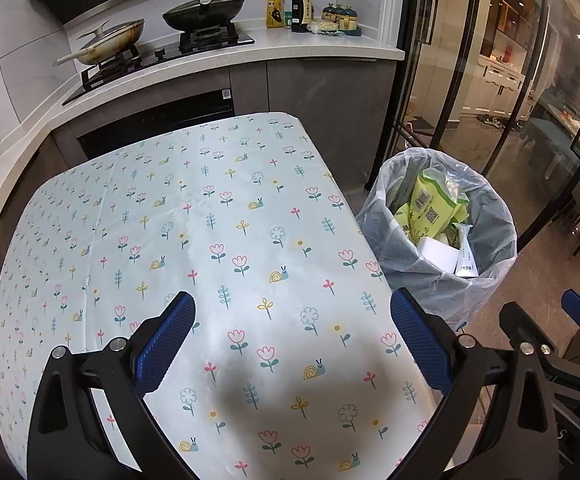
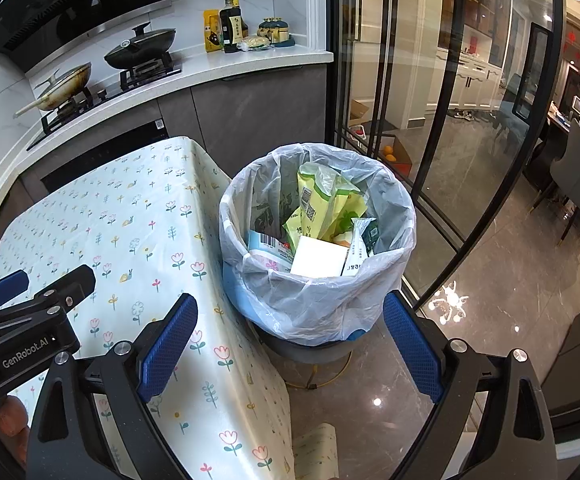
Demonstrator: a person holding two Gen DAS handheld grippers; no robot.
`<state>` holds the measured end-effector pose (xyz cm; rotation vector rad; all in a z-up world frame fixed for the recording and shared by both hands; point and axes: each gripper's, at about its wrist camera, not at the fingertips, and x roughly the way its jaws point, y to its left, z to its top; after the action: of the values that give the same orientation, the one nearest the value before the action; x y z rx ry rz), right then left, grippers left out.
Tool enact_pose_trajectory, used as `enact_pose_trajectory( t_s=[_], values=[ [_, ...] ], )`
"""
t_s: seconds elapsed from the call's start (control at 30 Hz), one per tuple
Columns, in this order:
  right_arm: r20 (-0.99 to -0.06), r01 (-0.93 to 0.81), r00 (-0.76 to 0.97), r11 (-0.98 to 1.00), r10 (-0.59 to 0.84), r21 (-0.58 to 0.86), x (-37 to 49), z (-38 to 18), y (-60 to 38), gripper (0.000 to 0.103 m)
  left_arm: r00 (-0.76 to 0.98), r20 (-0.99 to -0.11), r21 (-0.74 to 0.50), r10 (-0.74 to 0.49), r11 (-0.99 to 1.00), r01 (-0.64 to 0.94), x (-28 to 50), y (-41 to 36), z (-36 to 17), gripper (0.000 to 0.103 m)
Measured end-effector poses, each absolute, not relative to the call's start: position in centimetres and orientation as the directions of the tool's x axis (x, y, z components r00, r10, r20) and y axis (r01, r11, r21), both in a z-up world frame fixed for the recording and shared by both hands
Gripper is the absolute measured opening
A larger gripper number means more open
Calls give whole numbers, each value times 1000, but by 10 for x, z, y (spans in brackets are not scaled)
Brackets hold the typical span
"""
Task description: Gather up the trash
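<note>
— Looking at the left wrist view: what is the left gripper (image 1: 292, 344) doing?

— It is hovering over the flowered tablecloth (image 1: 193, 216) at the bottom of the frame. Its two blue pads are standing wide apart and nothing is lying between them, so it is released.

— And the right gripper (image 2: 290, 346)?

— It is also spreading its jaws wide, holding nothing. In its own view it is hanging at the bottom of the frame, over the table edge and the floor, with the trash bin (image 2: 318, 236) just above it in the middle of the frame.

— Where is the trash sitting?

— Inside the bin, which is lined with a clear plastic bag (image 2: 330, 304). Green snack wrappers (image 2: 322, 208) are standing up in it, and a white box (image 2: 318, 256) is leaning in front of them. The bin is standing on the floor just beside the table's right edge.

— Is anything showing behind?

— In the upper left of both frames a stove is carrying a covered black pan (image 1: 203, 10) and a used wok (image 1: 109, 40). Bottles (image 1: 301, 4) are standing on the counter to the right of them.
</note>
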<state>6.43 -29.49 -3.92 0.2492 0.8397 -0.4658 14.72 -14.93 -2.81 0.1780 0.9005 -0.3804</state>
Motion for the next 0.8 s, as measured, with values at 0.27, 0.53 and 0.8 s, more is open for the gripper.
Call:
enact_pose_trajectory(
  t_s=[0.27, 0.53, 0.8],
  values=[
    [-764, 489, 573, 872, -296, 30, 65, -39, -297, 90, 568, -788, 2, -237, 922, 388, 147, -149, -29, 94],
    [-765, 486, 572, 873, -295, 27, 66, -40, -298, 90, 565, -792, 3, -233, 923, 386, 145, -148, -30, 94],
    [-766, 485, 572, 874, -293, 28, 66, -40, -297, 90, 563, -792, 1, -235, 922, 386, 144, -147, -30, 94]
  ],
)
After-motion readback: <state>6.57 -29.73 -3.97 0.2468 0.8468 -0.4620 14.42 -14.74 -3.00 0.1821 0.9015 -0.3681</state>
